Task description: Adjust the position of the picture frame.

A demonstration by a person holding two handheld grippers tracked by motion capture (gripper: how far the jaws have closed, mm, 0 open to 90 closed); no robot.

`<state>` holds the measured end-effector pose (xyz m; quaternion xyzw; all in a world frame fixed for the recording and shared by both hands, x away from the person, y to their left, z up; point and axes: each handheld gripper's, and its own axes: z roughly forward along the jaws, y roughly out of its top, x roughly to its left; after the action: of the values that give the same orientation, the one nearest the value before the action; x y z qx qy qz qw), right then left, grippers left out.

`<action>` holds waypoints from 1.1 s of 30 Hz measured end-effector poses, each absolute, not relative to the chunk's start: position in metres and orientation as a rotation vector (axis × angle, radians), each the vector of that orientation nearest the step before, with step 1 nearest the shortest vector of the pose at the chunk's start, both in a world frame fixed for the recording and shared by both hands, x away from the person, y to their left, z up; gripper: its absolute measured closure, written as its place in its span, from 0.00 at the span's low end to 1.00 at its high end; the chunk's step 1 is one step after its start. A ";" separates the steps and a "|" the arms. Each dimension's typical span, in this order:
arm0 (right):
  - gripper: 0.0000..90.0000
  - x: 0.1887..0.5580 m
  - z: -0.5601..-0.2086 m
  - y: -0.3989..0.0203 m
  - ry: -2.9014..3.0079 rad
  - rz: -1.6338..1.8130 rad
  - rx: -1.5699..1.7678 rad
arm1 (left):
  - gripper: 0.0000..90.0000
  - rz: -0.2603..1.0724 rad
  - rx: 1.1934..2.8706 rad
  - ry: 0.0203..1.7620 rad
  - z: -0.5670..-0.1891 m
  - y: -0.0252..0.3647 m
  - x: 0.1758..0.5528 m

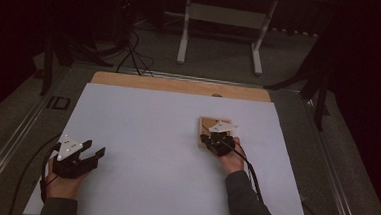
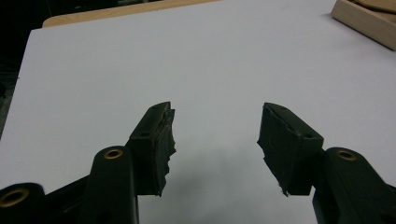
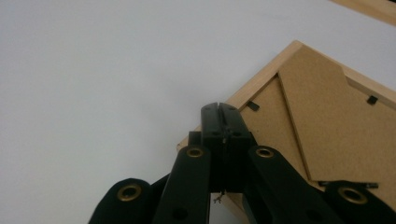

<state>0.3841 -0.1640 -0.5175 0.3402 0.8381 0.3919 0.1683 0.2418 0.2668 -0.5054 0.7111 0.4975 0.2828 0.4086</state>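
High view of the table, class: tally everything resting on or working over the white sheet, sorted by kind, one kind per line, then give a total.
Wooden picture frame, lying back side up: 1
Handheld grippers: 2, the left gripper with jaws apart, the right gripper with jaws shut over the frame's corner
White sheet: 1
Total: 4

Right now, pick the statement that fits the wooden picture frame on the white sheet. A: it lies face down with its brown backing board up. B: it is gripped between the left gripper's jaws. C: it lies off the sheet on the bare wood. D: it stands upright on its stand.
A: the picture frame lies flat on the white sheet, backing board and clips facing up.
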 end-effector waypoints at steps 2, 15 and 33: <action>1.00 0.381 -0.518 -0.165 2.395 1.125 0.958 | 0.50 0.713 1.791 1.253 -0.505 0.266 0.242; 1.00 0.354 -0.512 -0.173 2.503 1.065 0.824 | 0.50 0.713 1.788 1.255 -0.505 0.267 0.241; 1.00 0.333 -0.506 -0.215 2.484 0.911 0.832 | 0.49 0.709 1.785 1.253 -0.505 0.268 0.241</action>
<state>0.3332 -0.2149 -0.5056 0.2948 0.8805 0.3229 0.1830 0.2405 0.2676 -0.5046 0.7093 0.4980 0.2819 0.4116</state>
